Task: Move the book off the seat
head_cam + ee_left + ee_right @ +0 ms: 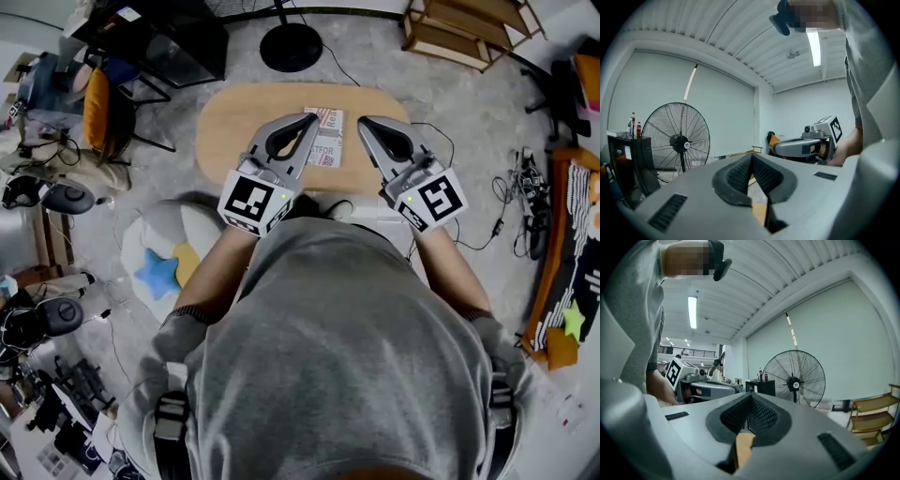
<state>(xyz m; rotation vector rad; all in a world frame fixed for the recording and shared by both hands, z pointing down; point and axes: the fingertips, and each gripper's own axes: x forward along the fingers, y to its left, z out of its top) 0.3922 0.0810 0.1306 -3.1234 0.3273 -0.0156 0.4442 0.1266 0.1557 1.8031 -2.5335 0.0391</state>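
A book (327,141) with a printed cover lies flat on the oval wooden seat (234,131), near its middle. In the head view my left gripper (312,118) hovers at the book's left edge and my right gripper (362,121) at its right edge, both pointing away from me. Both are shut with nothing between the jaws. In the left gripper view the jaws (751,157) meet at a point, and the right gripper (806,144) shows beside them. In the right gripper view the jaws (750,397) are likewise together, with the left gripper (705,390) at their left. Neither gripper view shows the book.
A standing fan (678,140) rises beyond the seat, its round base (291,45) on the floor. A wooden rack (464,28) stands at the back right, a black desk (159,37) at the back left. A cushion with a blue star (159,267) lies on the floor to my left.
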